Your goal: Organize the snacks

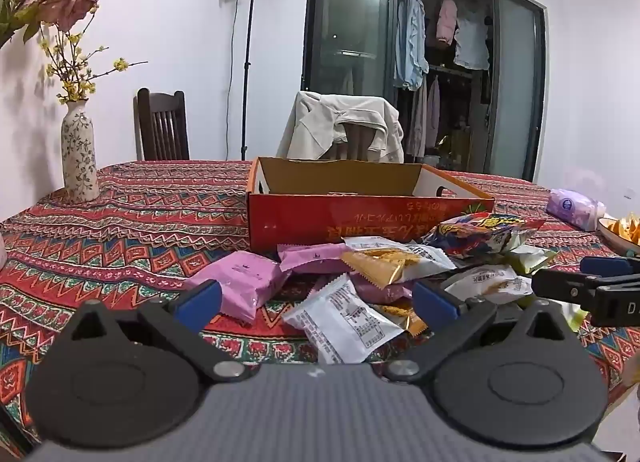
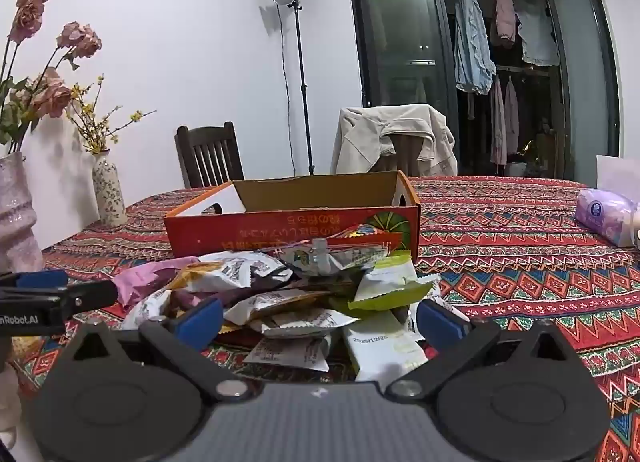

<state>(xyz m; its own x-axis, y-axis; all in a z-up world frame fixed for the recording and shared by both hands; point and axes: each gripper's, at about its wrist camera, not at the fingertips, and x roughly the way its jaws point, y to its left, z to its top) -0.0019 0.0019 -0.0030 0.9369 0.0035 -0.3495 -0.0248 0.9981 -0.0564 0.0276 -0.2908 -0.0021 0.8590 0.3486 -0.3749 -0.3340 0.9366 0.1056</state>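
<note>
Crinkly foil snack packets (image 1: 360, 282) lie heaped at six o'clock of the rectangular cardboard box (image 1: 360, 214). The left gripper (image 1: 316, 302) and right gripper (image 2: 320, 318) both gape wide, holding nothing.

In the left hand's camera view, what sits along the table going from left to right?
Flowered vase → pink snack packets → red cardboard box → colourful snack bag → purple tissue pack → plate of orange food.

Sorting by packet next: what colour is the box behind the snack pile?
Red-orange outside, plain brown cardboard inside; the box shows best in the left wrist view.
</note>
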